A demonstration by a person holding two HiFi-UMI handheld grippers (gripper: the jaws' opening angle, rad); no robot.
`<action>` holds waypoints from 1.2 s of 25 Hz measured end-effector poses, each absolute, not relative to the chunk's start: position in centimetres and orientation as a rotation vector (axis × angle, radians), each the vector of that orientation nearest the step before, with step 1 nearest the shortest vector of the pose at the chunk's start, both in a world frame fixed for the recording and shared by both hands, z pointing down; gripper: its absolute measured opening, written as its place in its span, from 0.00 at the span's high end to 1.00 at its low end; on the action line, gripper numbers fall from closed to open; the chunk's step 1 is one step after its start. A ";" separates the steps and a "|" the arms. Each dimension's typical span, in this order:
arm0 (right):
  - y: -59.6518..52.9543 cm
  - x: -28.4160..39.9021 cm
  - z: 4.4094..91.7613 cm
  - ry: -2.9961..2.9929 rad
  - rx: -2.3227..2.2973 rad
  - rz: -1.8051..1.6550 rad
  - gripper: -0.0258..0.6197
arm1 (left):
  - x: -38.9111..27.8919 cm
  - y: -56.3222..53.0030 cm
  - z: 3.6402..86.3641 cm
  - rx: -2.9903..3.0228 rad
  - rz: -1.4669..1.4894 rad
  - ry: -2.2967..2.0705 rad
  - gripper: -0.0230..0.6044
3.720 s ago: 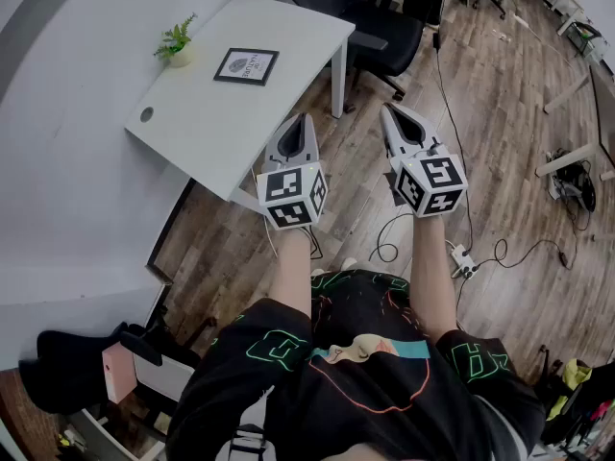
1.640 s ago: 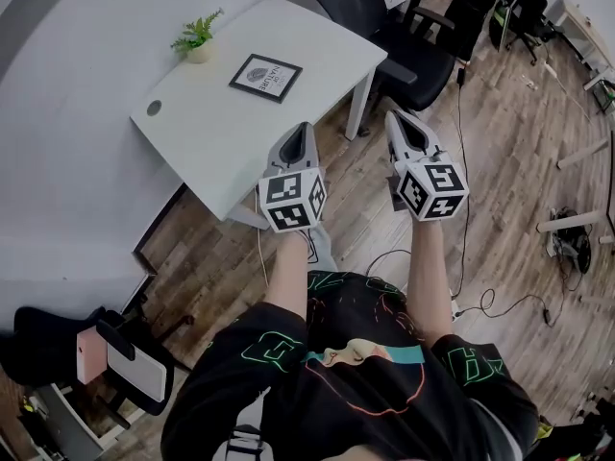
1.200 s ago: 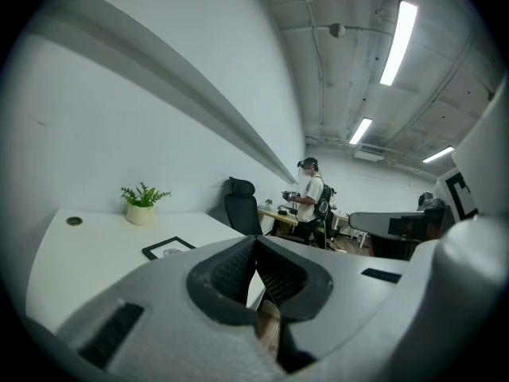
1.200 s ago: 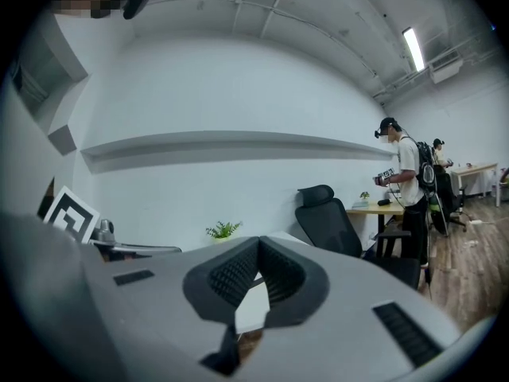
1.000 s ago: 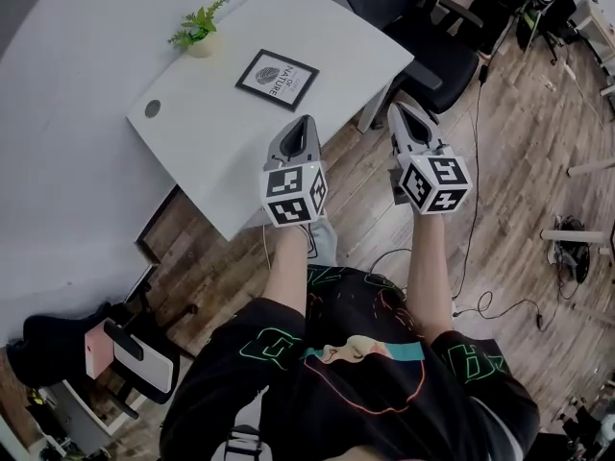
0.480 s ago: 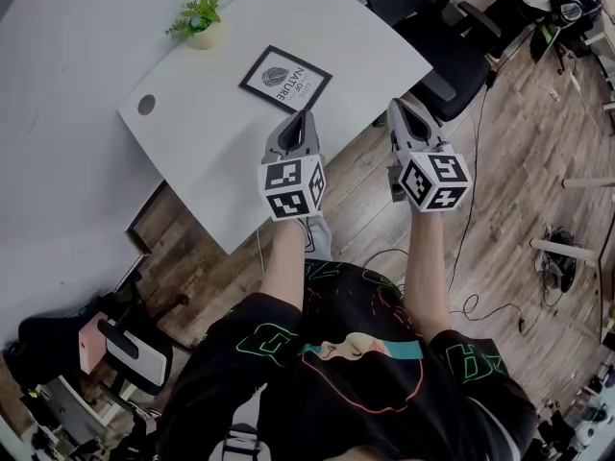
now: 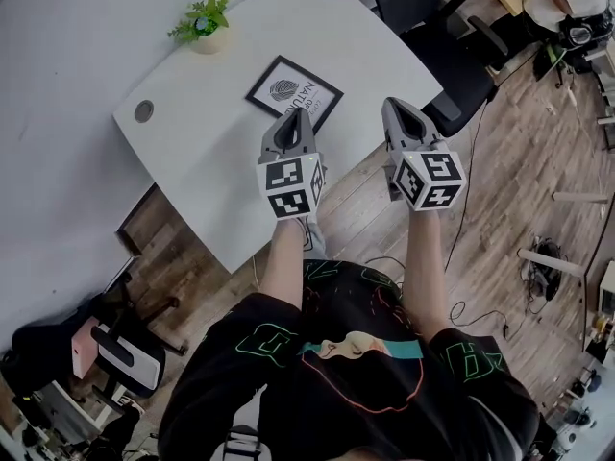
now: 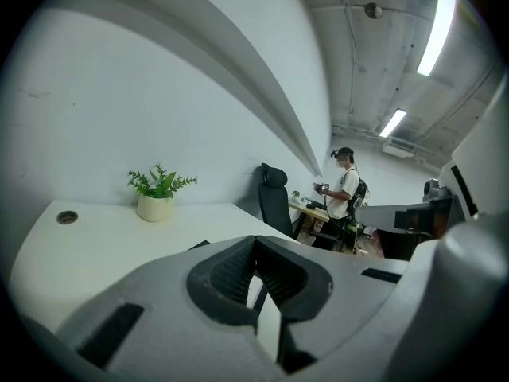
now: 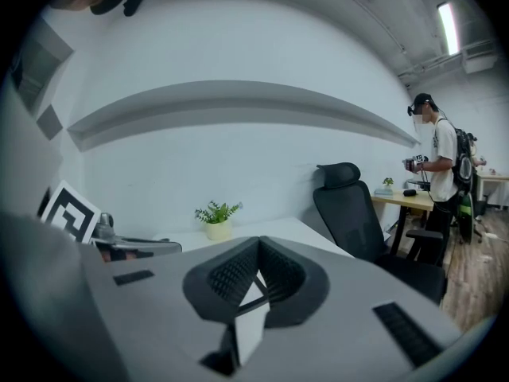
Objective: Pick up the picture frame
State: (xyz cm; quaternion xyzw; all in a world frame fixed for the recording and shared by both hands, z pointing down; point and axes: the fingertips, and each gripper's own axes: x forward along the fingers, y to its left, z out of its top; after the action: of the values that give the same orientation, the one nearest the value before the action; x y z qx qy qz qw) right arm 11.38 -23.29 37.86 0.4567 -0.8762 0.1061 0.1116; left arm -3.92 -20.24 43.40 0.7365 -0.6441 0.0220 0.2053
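Observation:
The picture frame [image 7: 294, 92], black-edged with a white print, lies flat on the white table [image 7: 192, 161]. My left gripper [image 7: 293, 116] hovers over the table with its tip just short of the frame's near edge, jaws shut and empty. In the left gripper view [image 8: 256, 242] a dark corner of the frame [image 8: 198, 244] peeks out left of the closed jaws. My right gripper [image 7: 395, 107] is level with the left one, off the table's right edge above the floor, also shut and empty. In the right gripper view its jaws [image 9: 258, 242] are closed, and the frame is hidden behind them.
A small potted plant [image 7: 207, 27] stands at the table's far side and a cable hole [image 7: 143, 111] lies at its left. A black office chair [image 7: 423, 8] stands beyond the table's right end. A person [image 8: 343, 197] stands at a desk farther off. Cables run over the wood floor [image 7: 500, 219].
Both grippers have moved forward toward the table, side by side, and stayed shut. The left one now reaches over the tabletop close to the frame.

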 end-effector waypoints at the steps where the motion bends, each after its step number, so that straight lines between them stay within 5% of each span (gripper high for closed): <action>1: -23.6 11.0 37.9 -2.569 1.326 0.309 0.95 | -4.3 -20.4 43.6 2.036 0.054 -1.801 0.96; 30: -30.6 1.2 43.9 -2.584 0.839 0.320 0.95 | -10.6 -23.4 51.6 1.617 0.096 -1.892 0.96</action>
State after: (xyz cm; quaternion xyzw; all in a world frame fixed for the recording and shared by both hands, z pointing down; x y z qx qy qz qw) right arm 1.23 -30.60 43.86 0.3003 -0.9252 0.1145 0.2016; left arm -10.57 -23.37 51.59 0.6151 -0.7198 0.0363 0.3196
